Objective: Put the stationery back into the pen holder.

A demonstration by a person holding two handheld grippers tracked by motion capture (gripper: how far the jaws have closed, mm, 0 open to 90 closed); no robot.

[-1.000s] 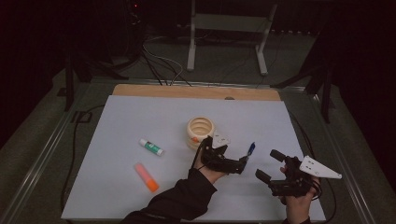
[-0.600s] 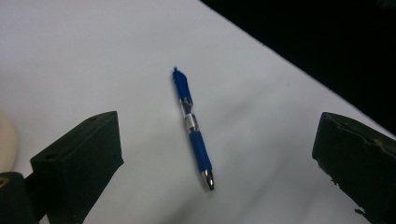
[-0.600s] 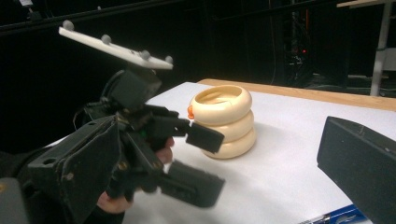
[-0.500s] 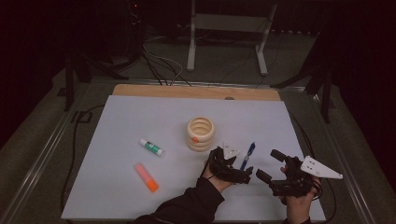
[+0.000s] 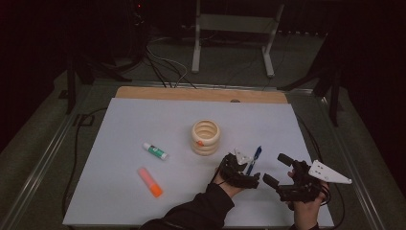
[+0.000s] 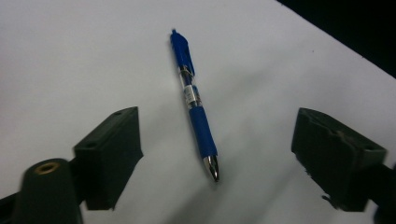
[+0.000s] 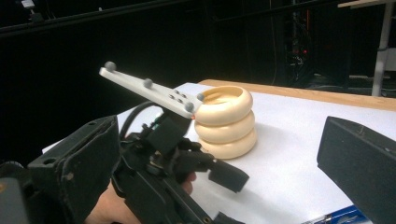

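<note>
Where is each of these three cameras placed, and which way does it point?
High view: above the near table edge, looking forward and down; both forearms show, with the left gripper and right gripper.
Left gripper view: rides that gripper, looking down at the blue pen between its open jaws.
Right gripper view: faces across the table at the stacked rings; the left hand shows.
Shared: pen, rings.

Room: dark, unlit beyond the work area, light falling mainly on the table (image 5: 143, 120), whose top is covered by a white sheet with a strip of bare wood (image 5: 201, 94) showing along the far edge. Floor: grey-green, carpet-like, crossed by loose black and pale cables (image 5: 163, 62) behind the table. Furniture: a pale metal stand (image 5: 234, 28) on two legs at the far centre, and dark posts (image 5: 72, 81) at either side.
</note>
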